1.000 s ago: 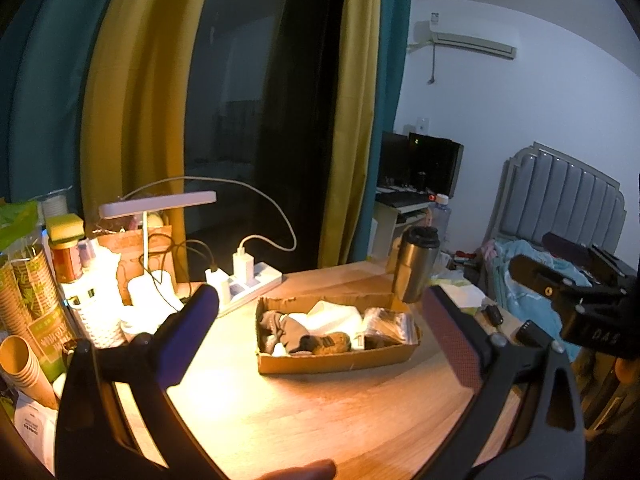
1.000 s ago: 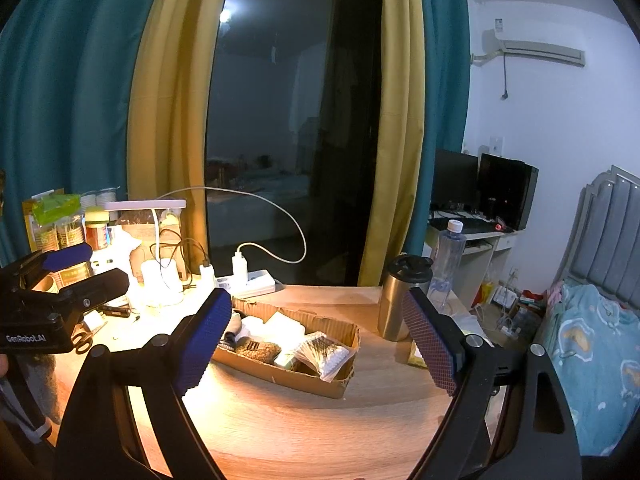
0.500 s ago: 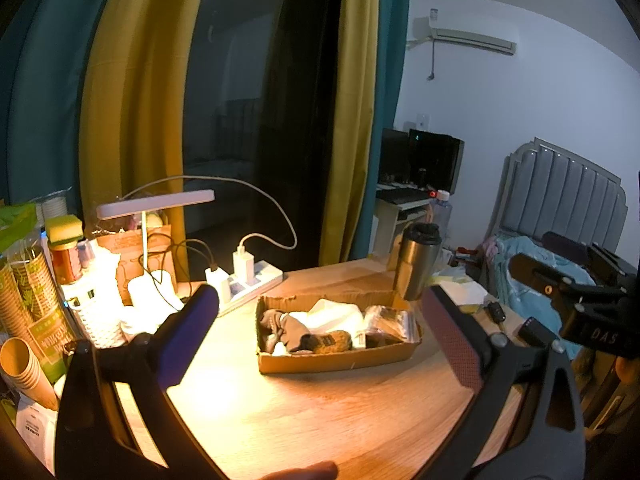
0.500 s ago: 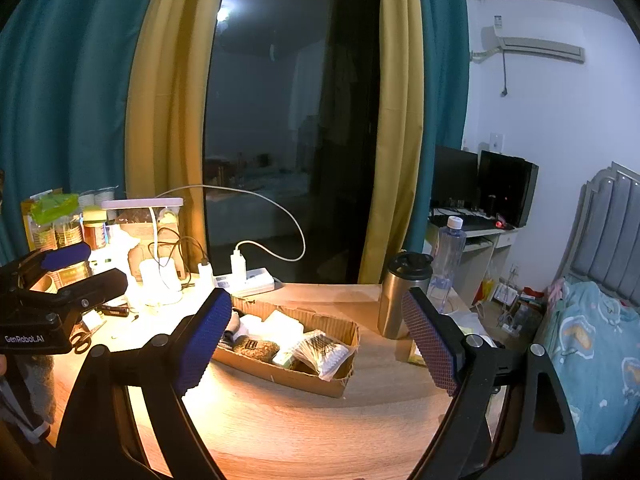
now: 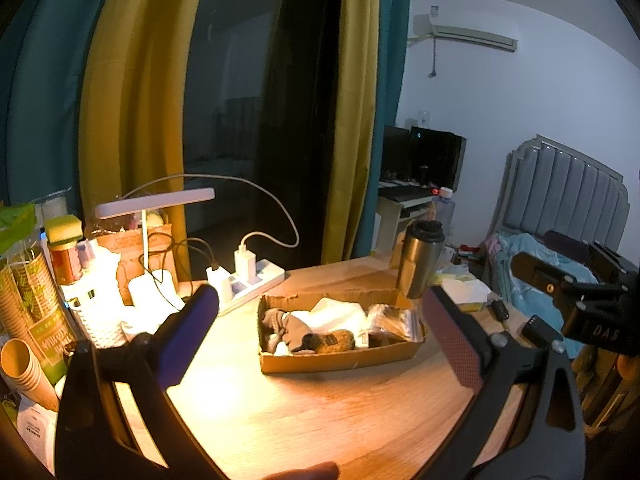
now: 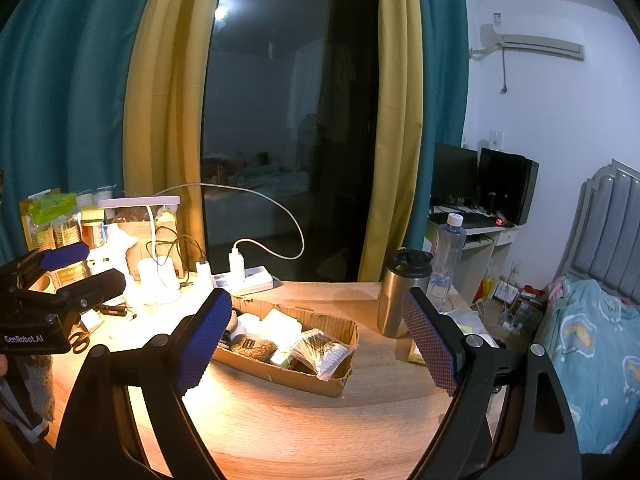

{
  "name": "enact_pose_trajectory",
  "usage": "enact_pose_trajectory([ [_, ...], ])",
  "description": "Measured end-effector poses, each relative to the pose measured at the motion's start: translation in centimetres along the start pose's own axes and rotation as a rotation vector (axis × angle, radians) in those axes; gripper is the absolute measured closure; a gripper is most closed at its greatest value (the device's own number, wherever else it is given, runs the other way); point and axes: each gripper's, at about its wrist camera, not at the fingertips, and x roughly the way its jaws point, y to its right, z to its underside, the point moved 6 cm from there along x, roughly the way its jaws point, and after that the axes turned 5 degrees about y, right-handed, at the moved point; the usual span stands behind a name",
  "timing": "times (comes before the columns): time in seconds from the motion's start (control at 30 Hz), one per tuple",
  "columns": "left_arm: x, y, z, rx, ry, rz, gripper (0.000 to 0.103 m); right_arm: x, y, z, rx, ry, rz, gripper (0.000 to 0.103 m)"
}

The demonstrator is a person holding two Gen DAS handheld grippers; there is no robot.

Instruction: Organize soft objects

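A shallow cardboard box [image 5: 340,360] lies on the round wooden table under lamplight. In it are a grey sock [image 5: 286,326], a brown scrubby pad [image 5: 338,340], white soft packs [image 5: 340,310] and a clear bag [image 5: 394,320]. The right wrist view shows the same box [image 6: 280,372] with a bag of cotton swabs [image 6: 320,350] at its near end. My left gripper [image 5: 320,296] stands open short of the box, nothing between its fingers. The right gripper [image 6: 316,300] is likewise open and empty, and is also seen from the side as the right gripper [image 5: 548,252].
A steel tumbler [image 5: 420,264] stands behind the box, a water bottle [image 6: 448,256] beside it. A desk lamp [image 5: 156,204], power strip [image 5: 248,280], jars and paper cups [image 5: 24,368] crowd the left. Scissors [image 6: 80,340] lie there too. A car key [image 5: 500,312] sits right.
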Motion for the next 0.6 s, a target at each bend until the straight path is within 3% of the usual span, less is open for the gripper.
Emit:
enact_pose_trajectory([
  [0.6,0.55,0.32,-0.31,0.009,-0.006,0.001,0.001,0.89,0.80,0.37,0.009,-0.014,0.006,0.014],
])
